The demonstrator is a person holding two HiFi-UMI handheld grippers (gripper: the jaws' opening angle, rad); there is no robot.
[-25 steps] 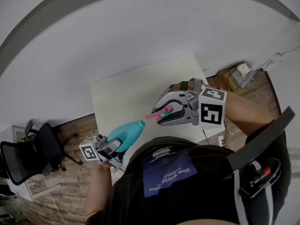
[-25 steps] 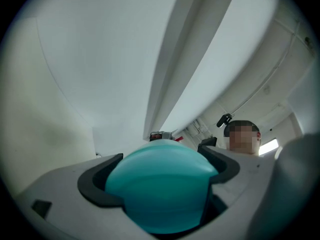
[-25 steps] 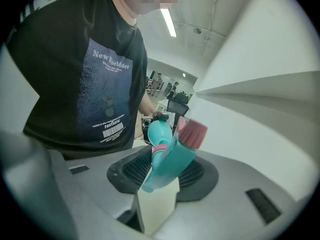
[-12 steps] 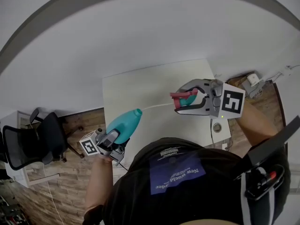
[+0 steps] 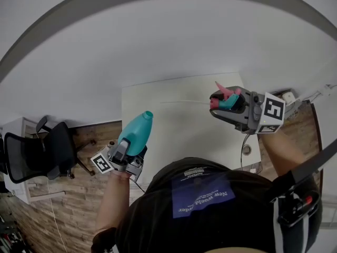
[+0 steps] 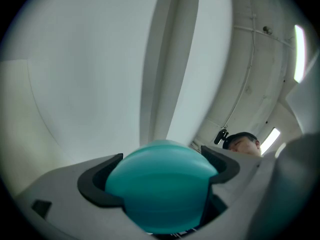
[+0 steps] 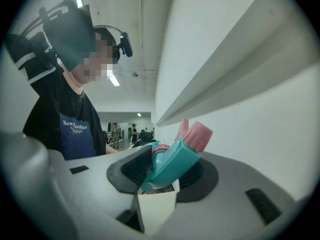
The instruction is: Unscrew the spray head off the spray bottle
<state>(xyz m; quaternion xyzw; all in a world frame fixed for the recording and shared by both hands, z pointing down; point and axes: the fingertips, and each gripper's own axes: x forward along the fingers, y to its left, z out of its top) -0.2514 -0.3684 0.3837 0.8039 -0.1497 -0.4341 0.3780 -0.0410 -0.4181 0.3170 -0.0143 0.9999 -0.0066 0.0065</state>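
The teal spray bottle has no head on it; its open neck points up and away. My left gripper is shut on the bottle's body, which fills the space between the dark pads. The teal and pink spray head is off the bottle, with its thin white dip tube trailing left over the table. My right gripper is shut on the spray head, held to the right of the bottle, well apart from it. The pink nozzle and trigger stick out past the jaws.
A white table lies below both grippers. A black office chair stands on the wood floor at the left. Cables and a socket box sit at the right of the table. A person wearing a headset is in the right gripper view.
The spray head has come away from the bottle, drawing its dip tube out. My right gripper moved right and rolled with the head. My left gripper tipped the bottle more upright.
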